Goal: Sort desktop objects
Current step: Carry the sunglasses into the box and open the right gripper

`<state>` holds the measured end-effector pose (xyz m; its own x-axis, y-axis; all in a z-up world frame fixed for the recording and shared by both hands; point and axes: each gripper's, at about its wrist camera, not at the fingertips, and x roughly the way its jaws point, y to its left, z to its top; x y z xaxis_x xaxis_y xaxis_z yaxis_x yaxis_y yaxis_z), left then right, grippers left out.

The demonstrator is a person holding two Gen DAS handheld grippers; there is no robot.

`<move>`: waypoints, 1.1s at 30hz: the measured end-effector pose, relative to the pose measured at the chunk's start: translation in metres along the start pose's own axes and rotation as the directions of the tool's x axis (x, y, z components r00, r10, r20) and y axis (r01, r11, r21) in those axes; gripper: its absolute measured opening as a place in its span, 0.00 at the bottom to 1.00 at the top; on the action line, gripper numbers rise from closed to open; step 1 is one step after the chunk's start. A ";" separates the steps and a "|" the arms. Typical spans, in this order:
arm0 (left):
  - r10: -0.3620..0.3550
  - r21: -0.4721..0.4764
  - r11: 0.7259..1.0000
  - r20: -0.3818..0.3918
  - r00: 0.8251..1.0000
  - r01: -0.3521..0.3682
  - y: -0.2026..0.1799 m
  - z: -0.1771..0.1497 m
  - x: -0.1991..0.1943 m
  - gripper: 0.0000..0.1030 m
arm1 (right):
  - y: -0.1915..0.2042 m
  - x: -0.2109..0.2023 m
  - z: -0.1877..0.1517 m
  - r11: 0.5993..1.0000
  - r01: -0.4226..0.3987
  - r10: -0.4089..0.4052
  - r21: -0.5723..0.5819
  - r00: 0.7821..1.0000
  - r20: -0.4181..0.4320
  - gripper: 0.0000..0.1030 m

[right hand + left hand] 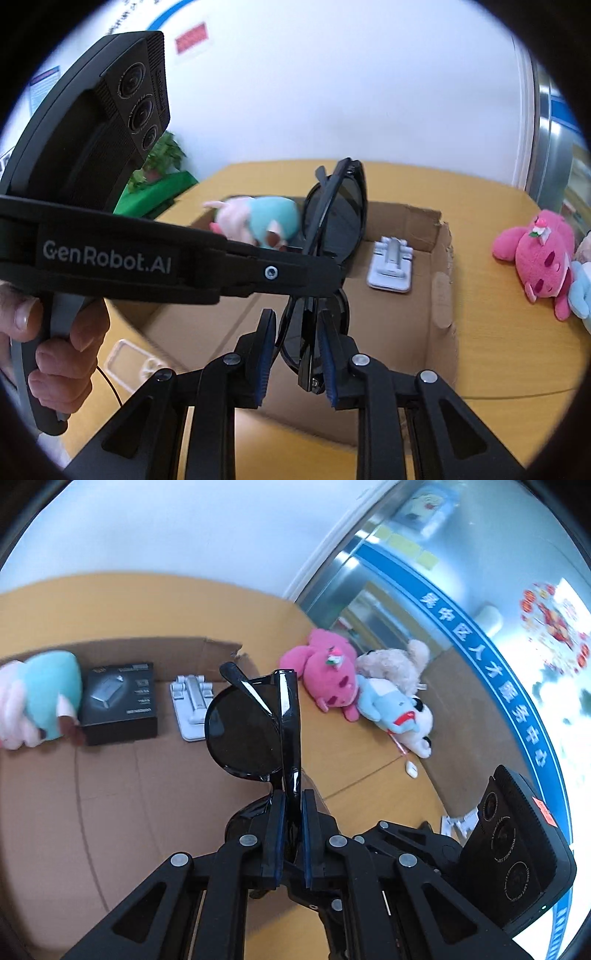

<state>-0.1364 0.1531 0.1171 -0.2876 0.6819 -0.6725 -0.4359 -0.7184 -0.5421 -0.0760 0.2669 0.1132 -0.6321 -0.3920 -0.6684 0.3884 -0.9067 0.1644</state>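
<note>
1. The left gripper (pixel 293 801) is clamping its pads tight on the black sunglasses (pixel 255 723), gripping the folded frame edge-on so the dark lens is standing up above the fingers.
2. The right gripper (pixel 295 354) is pinching the lower end of the same sunglasses (pixel 334 221), its blue-faced pads pressing either side of the folded frame.
3. The sunglasses are hanging in the air over the open cardboard box (pixel 441 295), held by both grippers at once.
4. Inside the cardboard box, a white folding stand (pixel 192 709) is lying near the back wall, with a black carton (pixel 118 701) just beside it and a teal-and-pink plush (pixel 40 698) next to that.
5. Outside the cardboard box, on the wooden desk (pixel 351 768) to its right, a pink plush (pixel 325 679), a beige plush (pixel 399 661) and a light-blue plush (pixel 391 705) are lying together in a heap.
6. A person's hand (pixel 55 332) is gripping the left gripper's handle, to the left of the cardboard box.
</note>
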 end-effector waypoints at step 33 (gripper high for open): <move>0.064 -0.130 0.987 -0.241 0.968 -0.098 0.053 -0.022 0.082 0.41 | -0.028 0.035 -0.050 0.990 0.140 -0.130 0.016 0.950 -0.283 0.81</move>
<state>-0.1644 0.1677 0.0227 -0.1010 0.5810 -0.8076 -0.2907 -0.7936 -0.5345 -0.0756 0.2864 0.0484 -0.4611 -0.2105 -0.8620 0.2852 -0.9551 0.0806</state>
